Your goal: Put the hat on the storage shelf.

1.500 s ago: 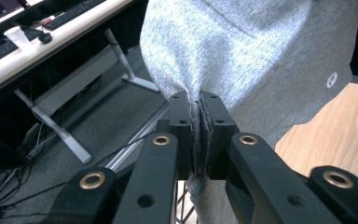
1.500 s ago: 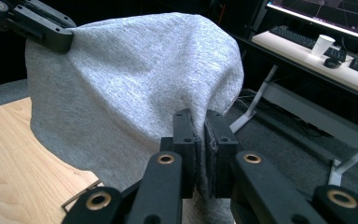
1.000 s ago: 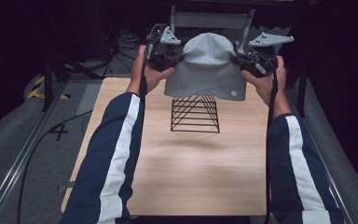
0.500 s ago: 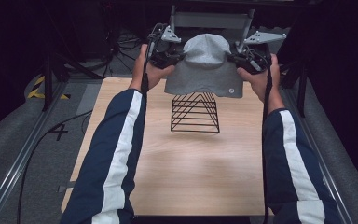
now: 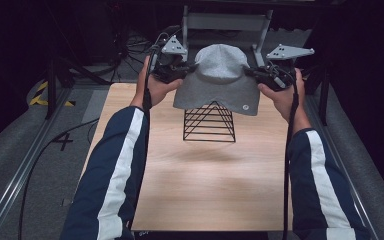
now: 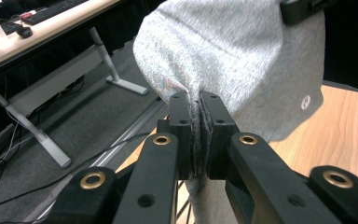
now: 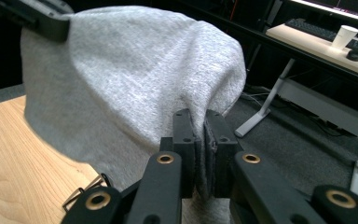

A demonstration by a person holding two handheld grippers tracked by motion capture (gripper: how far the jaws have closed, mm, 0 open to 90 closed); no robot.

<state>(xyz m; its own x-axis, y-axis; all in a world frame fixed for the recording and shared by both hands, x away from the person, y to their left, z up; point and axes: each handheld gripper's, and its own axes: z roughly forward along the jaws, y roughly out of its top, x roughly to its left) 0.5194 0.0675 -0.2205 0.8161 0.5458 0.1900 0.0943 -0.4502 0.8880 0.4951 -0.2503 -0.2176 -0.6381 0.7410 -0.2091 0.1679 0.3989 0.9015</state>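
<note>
Left tool (image 5: pixel 187 67) & right tool (image 5: pixel 252 74): both pinched tight on grey hat (image 5: pixel 219 82). Held up over black wire rack (image 5: pixel 209 121) on tabletop (image 5: pixel 205 185).

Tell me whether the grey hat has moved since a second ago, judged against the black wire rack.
Cannot tell: the grey hat sits over the black wire rack's top much as before; any shift is too slight.

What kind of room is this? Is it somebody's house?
Probably not a house: it looks like a lab or office workroom. There is a desk with a keyboard and paper cup, cables on the grey floor, and a wooden table between metal rails.
</note>
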